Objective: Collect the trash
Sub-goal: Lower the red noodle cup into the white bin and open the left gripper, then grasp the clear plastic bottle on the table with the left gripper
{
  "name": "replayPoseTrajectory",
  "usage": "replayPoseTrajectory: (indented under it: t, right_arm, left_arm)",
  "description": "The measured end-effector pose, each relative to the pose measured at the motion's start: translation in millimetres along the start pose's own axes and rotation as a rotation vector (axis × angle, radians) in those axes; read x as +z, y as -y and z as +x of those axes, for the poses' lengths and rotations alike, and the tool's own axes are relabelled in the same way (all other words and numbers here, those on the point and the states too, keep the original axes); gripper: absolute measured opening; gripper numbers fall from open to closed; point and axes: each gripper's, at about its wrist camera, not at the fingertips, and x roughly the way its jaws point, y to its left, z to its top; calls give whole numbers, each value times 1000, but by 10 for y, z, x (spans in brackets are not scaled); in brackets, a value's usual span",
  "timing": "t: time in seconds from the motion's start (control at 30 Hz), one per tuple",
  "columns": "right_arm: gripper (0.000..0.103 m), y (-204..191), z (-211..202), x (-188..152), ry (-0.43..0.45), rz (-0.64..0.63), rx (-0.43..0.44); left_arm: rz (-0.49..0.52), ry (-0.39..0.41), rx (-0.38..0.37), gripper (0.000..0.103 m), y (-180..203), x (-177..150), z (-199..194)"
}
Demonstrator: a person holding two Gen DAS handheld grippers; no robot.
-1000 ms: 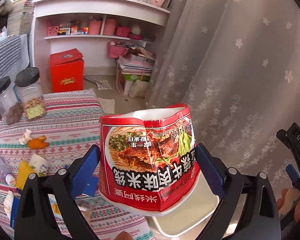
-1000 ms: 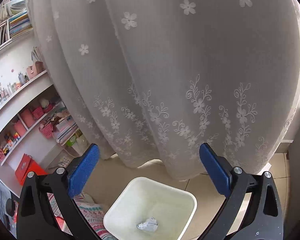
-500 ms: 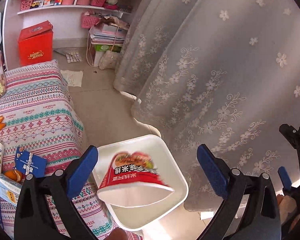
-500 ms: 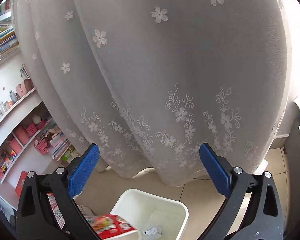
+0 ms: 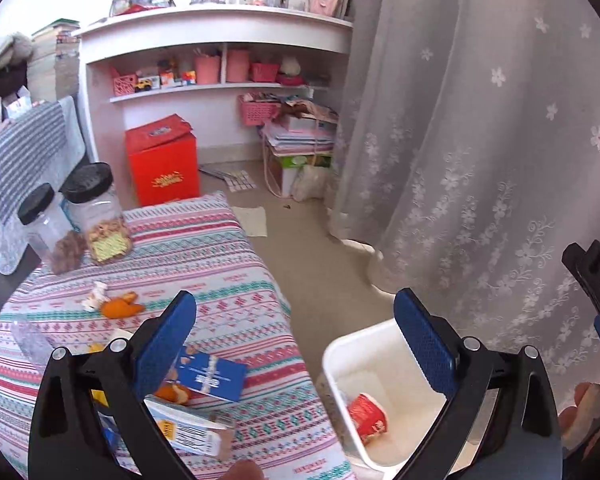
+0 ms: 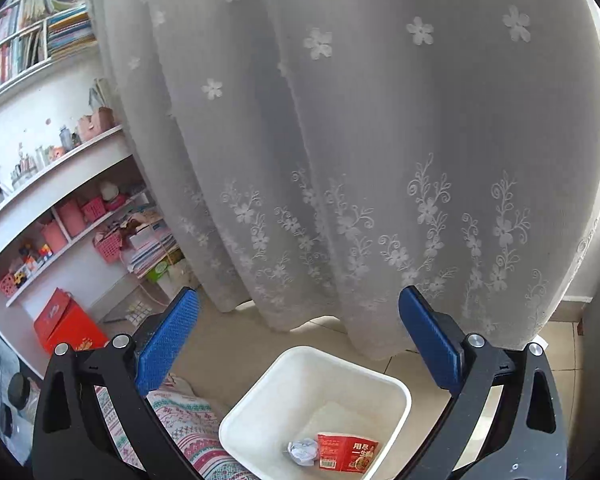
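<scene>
Both wrist views look down, sharing the bin [image 5: 342, 360] [image 6: 256, 404].

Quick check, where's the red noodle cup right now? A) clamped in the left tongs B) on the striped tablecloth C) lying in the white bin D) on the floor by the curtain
C: the red paper noodle cup lies in the white square plastic bin beside a crumpled white paper ball, and the left tongs are open and empty.

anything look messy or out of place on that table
Yes: cartons and wrappers lie loose on the striped tablecloth, including a blue packet and a flattened carton, beside orange peel. The noodle cup is already in the bin.
</scene>
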Motion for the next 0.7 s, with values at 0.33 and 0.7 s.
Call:
replayPoseTrajectory:
  t: [0.33, 0.7]
  right_arm:
    - [96, -693, -185, -351, -18, -166, 89]
    - [96, -1566, -452, -898, -63, -328, 229]
  left_arm:
    - [-75, 27, 200, 96, -896, -101, -182]
    - [-215, -39, 348, 96, -1850, -350, -150]
